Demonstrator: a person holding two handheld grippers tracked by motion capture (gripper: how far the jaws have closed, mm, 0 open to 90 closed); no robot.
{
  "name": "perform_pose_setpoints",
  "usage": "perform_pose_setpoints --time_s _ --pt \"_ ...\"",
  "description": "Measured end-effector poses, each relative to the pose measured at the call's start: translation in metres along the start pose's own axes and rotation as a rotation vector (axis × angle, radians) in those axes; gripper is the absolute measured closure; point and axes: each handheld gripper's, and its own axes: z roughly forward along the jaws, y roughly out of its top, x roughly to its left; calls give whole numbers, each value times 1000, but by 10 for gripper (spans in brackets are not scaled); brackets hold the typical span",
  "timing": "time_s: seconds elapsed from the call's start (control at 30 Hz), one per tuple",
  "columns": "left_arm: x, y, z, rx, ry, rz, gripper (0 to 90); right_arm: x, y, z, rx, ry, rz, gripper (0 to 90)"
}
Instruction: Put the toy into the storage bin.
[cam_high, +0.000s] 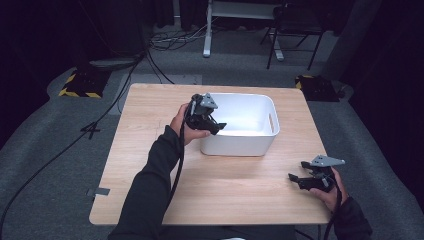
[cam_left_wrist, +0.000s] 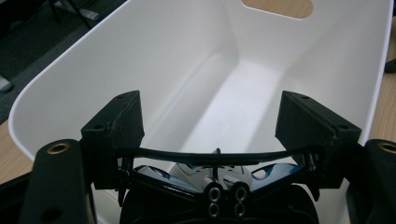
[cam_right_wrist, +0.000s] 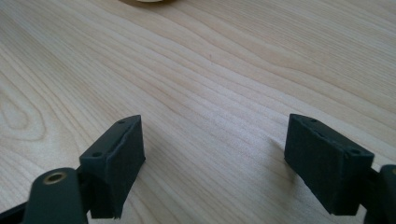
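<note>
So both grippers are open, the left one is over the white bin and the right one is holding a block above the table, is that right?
Not quite: the right gripper holds nothing; the right gripper view shows bare table between its open jaws. The left gripper is open over the white bin.

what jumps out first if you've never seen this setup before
The white bin at the far middle of the wooden table stands out, looking empty inside. The left gripper hangs open over its near-left rim, while the right gripper sits open low over the table's near-right corner.
</note>
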Motion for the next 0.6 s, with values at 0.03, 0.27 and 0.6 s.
perform_pose_setpoints --time_s 0.03,0.27,0.6 --pt "0 0 1 4 0 -7 241 0 0 0 0 0 1 200" --pt "-3 2 4 57 25 23 241 0 0 0 0 0 0 200" --pt "-4 4 10 138 17 77 241 0 0 0 0 0 1 200"
